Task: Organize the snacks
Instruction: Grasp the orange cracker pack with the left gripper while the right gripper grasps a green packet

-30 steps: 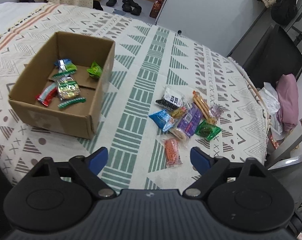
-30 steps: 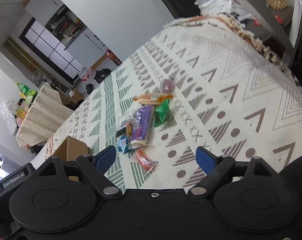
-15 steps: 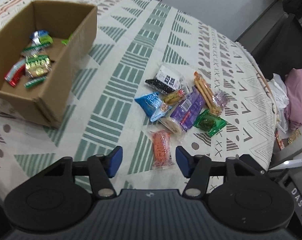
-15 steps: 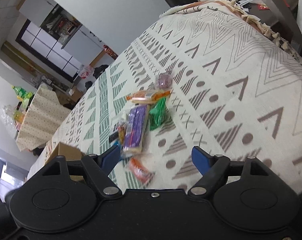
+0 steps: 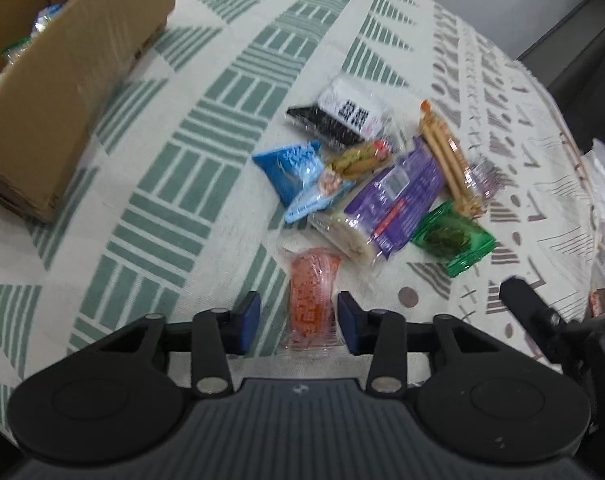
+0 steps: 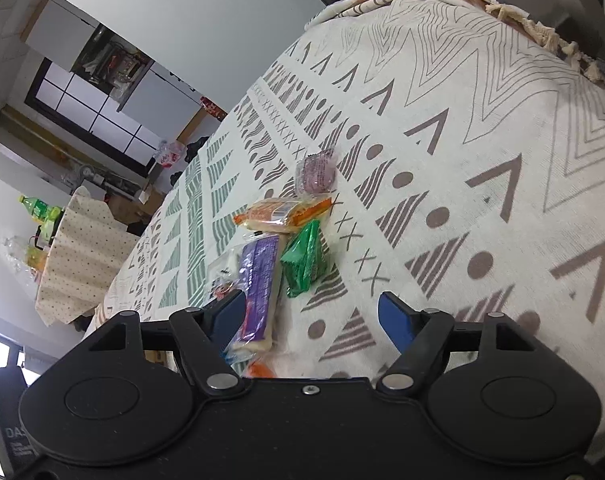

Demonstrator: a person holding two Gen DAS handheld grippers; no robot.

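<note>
The left gripper [image 5: 299, 322] is part open, its blue fingers either side of an orange snack packet [image 5: 312, 298] lying flat on the patterned tablecloth [image 5: 206, 128], not clamping it. The packet's print is blurred. The right gripper [image 6: 311, 314] hovers wide open, holding nothing, near a purple wafer pack [image 6: 258, 280]. A cardboard box [image 5: 58, 92] sits far left.

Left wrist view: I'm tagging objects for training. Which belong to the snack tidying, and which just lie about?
Job:
left gripper
orange snack packet
cardboard box
purple packet
blue packet
green packet

Lying about:
patterned cloth
white bag
</note>
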